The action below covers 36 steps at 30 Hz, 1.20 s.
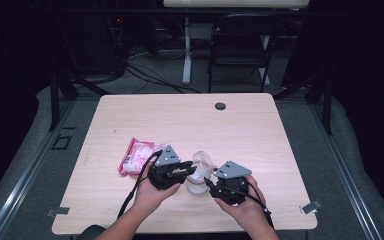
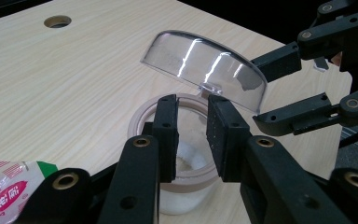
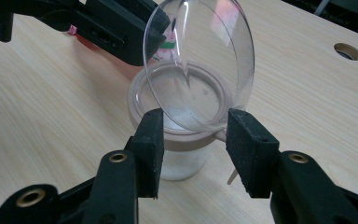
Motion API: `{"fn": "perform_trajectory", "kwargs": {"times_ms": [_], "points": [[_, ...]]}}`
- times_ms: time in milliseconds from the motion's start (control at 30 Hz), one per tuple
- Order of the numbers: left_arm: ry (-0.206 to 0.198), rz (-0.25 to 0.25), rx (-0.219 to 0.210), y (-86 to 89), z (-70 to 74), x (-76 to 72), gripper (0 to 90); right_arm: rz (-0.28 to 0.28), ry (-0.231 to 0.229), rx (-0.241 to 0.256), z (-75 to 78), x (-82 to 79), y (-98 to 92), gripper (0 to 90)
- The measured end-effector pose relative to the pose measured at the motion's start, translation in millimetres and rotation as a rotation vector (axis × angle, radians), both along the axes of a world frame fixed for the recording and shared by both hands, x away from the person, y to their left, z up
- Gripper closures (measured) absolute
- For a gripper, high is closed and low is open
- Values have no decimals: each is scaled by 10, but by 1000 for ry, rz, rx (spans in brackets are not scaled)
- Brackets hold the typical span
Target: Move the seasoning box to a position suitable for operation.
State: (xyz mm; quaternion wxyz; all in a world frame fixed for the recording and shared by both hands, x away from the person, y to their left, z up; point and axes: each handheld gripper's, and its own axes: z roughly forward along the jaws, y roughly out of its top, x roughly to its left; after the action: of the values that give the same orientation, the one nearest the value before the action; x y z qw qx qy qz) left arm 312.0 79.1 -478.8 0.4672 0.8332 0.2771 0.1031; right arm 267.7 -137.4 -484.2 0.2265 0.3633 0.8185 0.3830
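1. Standing on the wooden table (image 1: 240, 120), near its front edge, a small clear jar (image 1: 197, 186) with a pinkish rim (image 3: 177, 137) sits between the two grippers; white granular contents show inside it in the left gripper view.
2. Its clear hinged lid (image 2: 205, 67) is raised, tilted up and back from the rim.
3. Left gripper (image 2: 192, 135): jaws set a little apart, hovering over the rim at the near side of the jar; whether they touch the rim cannot be told.
4. Right gripper (image 3: 193, 151): jaws spread, one on each side of the jar just below the rim, with gaps visible, so nothing is clamped.
5. A pink and white packet (image 1: 136, 156) lies on the table just beside the left gripper, on its far left side.
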Motion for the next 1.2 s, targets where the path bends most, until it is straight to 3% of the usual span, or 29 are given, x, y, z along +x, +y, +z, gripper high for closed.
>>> {"fn": "perform_trajectory", "kwargs": {"times_ms": [267,433,600,700,733,1000,1200], "points": [[-14,16,29,-16,-49,16,672,1,-15,4,-6,-13,11,602],[2,63,40,9,-145,91,620,-5,-6,26,11,-5,-32,607],[22,79,54,26,-197,141,584,-9,-6,36,11,-4,-42,607],[46,79,46,27,-248,168,586,-8,-5,34,15,-5,-50,607],[71,75,48,26,-279,184,594,-12,-8,36,17,-6,-58,609],[73,77,59,26,-312,193,651,-33,-11,47,39,-5,-132,618],[72,77,58,29,-313,191,663,-68,14,62,28,31,-246,636]]}}
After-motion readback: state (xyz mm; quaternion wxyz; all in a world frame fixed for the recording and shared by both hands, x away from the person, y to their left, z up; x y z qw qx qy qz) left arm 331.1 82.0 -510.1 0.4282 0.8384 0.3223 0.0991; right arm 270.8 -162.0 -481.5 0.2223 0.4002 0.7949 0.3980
